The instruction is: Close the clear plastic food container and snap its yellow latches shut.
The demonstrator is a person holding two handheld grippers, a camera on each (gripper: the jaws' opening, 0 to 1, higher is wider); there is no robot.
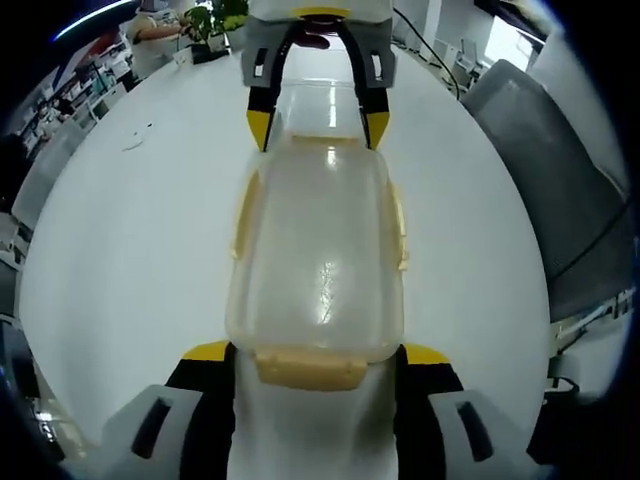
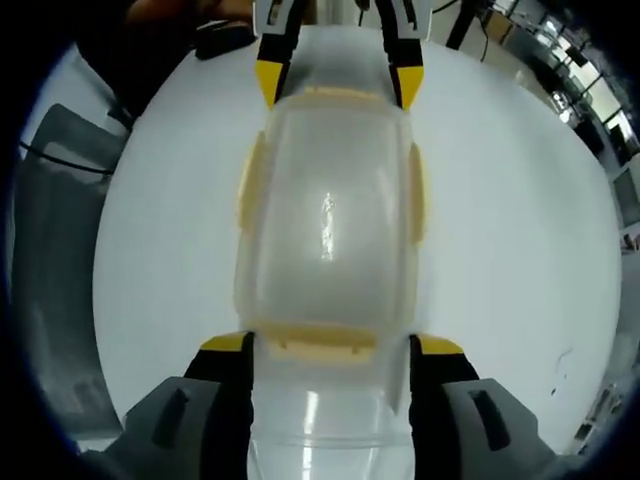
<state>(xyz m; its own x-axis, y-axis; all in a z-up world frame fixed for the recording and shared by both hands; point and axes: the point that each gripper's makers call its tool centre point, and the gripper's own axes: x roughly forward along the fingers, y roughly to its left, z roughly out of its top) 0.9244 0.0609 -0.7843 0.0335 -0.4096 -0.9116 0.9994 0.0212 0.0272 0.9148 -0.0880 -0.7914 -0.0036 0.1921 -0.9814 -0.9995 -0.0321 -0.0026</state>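
The clear plastic container (image 1: 320,240) (image 2: 325,215) lies lengthwise on the white table (image 1: 120,250), its lid resting on top. Pale yellow latches sit on the long sides (image 1: 243,215) (image 2: 417,195) and at the ends (image 1: 312,365) (image 2: 315,340). My left gripper (image 1: 315,355) is open, its jaws straddling the near end beside that end latch. My right gripper (image 2: 330,345) is open too and straddles the opposite end. Each gripper faces the other: the right gripper (image 1: 318,125) appears at the top of the left gripper view, the left gripper (image 2: 335,85) at the top of the right gripper view.
A grey chair (image 1: 560,180) (image 2: 50,250) stands against the table's edge. Potted plants (image 1: 215,20) and a person's arm are at the far rim. A small thin object (image 1: 135,140) lies on the table away from the container.
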